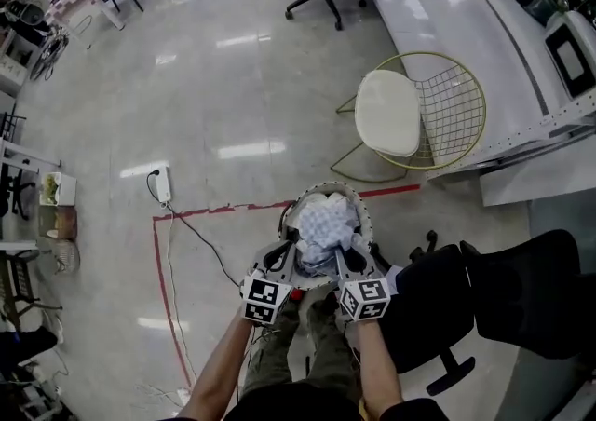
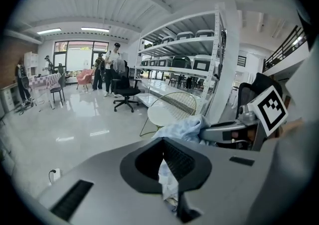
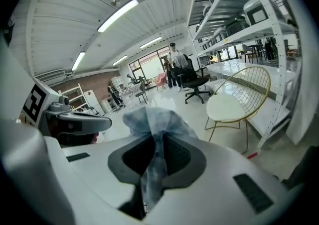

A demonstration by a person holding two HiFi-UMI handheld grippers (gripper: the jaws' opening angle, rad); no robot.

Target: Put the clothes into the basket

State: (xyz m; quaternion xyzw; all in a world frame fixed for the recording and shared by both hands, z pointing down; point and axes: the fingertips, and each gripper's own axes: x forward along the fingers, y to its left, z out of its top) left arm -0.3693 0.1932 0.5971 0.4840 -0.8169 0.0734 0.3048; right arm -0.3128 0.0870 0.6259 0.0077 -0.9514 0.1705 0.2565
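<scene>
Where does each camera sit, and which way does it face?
Head view: on the person's head, facing steeply down at the basket; forearms, legs and both hand-held grippers show.
Left gripper view: on the left hand-held gripper, facing along its jaws toward the shelving.
Right gripper view: on the right hand-held gripper, facing along its jaws toward the wire chair.
Shared: both gripper views show blue cloth pinched in their jaws.
</scene>
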